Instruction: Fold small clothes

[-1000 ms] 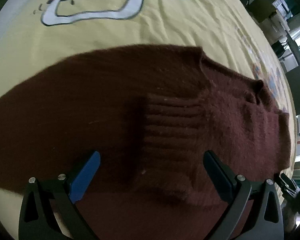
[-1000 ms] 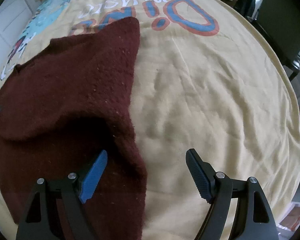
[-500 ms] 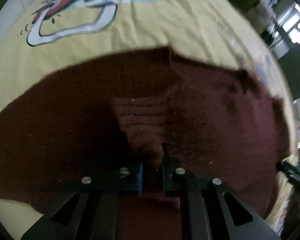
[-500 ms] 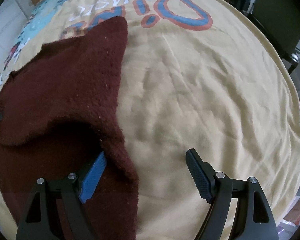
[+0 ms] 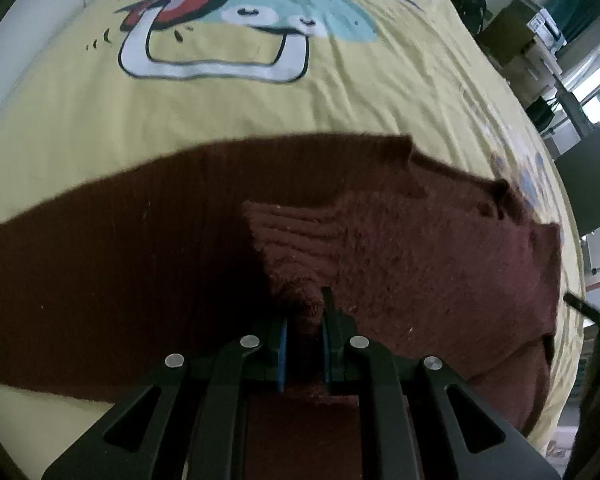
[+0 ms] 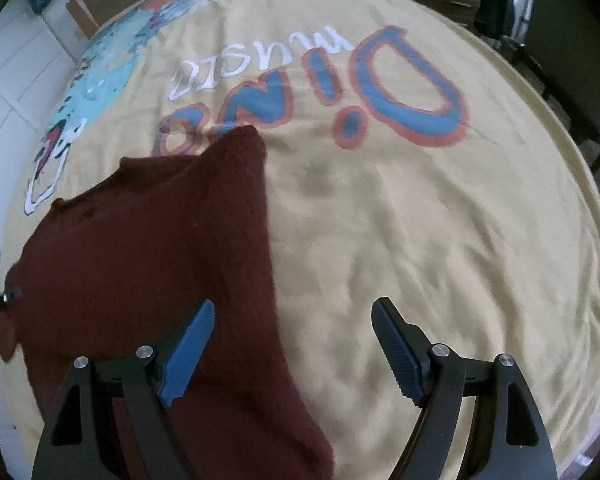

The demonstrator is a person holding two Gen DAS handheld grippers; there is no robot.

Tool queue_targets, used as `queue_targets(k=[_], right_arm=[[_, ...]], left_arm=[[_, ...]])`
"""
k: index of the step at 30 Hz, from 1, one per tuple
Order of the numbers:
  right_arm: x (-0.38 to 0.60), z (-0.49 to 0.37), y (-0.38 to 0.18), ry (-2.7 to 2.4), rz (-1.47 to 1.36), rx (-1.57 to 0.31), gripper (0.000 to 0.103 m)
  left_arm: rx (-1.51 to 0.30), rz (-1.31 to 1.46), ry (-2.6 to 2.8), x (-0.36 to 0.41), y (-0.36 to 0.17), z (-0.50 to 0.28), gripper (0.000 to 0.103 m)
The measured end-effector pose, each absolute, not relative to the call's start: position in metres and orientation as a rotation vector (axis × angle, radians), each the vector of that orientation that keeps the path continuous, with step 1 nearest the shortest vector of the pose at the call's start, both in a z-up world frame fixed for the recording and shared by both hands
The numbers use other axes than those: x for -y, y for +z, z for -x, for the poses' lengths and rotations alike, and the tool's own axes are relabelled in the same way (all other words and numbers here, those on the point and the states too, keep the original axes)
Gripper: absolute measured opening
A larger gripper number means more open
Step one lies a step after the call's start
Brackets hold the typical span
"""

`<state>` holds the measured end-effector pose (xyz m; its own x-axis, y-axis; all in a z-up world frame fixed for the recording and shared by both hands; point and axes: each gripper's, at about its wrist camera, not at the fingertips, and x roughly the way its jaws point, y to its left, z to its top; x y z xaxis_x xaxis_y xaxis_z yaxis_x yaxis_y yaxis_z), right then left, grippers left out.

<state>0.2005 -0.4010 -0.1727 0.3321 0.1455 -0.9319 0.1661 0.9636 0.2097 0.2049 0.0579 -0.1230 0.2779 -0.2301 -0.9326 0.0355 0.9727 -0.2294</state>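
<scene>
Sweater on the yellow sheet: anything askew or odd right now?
Only the sweater itself: the left gripper pinches its ribbed cuff, bunching it off the sheet, and its upper corner peaks unevenly. No damage or spills visible.

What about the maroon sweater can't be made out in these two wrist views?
- Left wrist view: the sweater hem runs under the left hand-held gripper and off the bottom edge.
- Right wrist view: the right hand-held gripper frame covers the sweater's near edge; its left side is cut off.

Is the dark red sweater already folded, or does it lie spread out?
Partly folded. The sweater has one sleeve laid over its body, and the left gripper is shut on that sleeve's ribbed cuff.
</scene>
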Motion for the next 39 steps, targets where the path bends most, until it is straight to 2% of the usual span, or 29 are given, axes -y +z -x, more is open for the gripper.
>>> queue_targets(k=[3, 4, 5, 7, 8, 10, 20, 23, 25, 26, 27, 28, 29, 31, 34, 37, 39], right_arm=[[0.387, -0.217, -0.188, 0.017, -0.265, -1.296, 0.081], [0.381, -0.220, -0.194, 0.006, -0.234, -1.326, 0.076], [0.375, -0.222, -0.198, -0.001, -0.204, -1.339, 0.057], [0.369, -0.221, -0.202, 0.021, -0.191, -1.346, 0.036], [0.367, -0.220, -0.202, 0.019, -0.196, -1.344, 0.027], [0.368, -0.218, -0.199, -0.011, -0.192, -1.327, 0.020], [0.375, -0.212, -0.206, -0.077, -0.211, -1.339, 0.020], [0.368, -0.215, -0.203, -0.060, -0.201, -1.315, 0.027], [0.362, -0.212, -0.199, -0.053, -0.187, -1.296, 0.029], [0.360, -0.210, -0.196, -0.052, -0.179, -1.285, 0.038], [0.357, -0.208, -0.193, -0.054, -0.166, -1.277, 0.045], [0.353, -0.206, -0.188, -0.064, -0.143, -1.261, 0.060], [0.353, -0.205, -0.185, -0.067, -0.132, -1.245, 0.069], [0.348, -0.202, -0.171, -0.052, -0.122, -1.190, 0.070], [0.340, -0.195, -0.153, -0.038, -0.098, -1.126, 0.085], [0.319, -0.193, -0.135, 0.004, -0.073, -1.075, 0.089], [0.301, -0.191, -0.130, 0.041, -0.061, -1.055, 0.103]], left_arm=[[-1.292, 0.161, -0.176, -0.058, -0.131, -0.202, 0.011], [-1.294, 0.162, -0.175, -0.059, -0.133, -0.202, 0.011], [-1.296, 0.164, -0.175, -0.060, -0.134, -0.201, 0.011], [-1.301, 0.157, -0.175, -0.059, -0.137, -0.201, 0.011], [-1.300, 0.148, -0.174, -0.058, -0.137, -0.201, 0.011], [-1.294, 0.127, -0.171, -0.055, -0.138, -0.200, 0.011], [-1.281, 0.112, -0.145, -0.055, -0.151, -0.198, 0.014], [-1.272, 0.061, -0.135, -0.048, -0.150, -0.197, 0.023], [-1.294, 0.058, -0.107, -0.047, -0.148, -0.197, 0.041], [-1.299, 0.064, -0.108, -0.045, -0.144, -0.198, 0.050], [-1.295, 0.061, -0.110, -0.044, -0.141, -0.198, 0.075], [-1.281, 0.050, -0.110, -0.043, -0.136, -0.197, 0.097], [-1.256, 0.035, -0.110, -0.041, -0.131, -0.196, 0.102], [-1.200, -0.001, -0.106, -0.037, -0.118, -0.193, 0.102], [-1.135, -0.053, -0.078, -0.028, -0.104, -0.191, 0.102], [-1.087, -0.060, -0.093, -0.014, -0.099, -0.185, 0.102], [-1.066, -0.079, -0.116, -0.002, -0.099, -0.182, 0.102]])
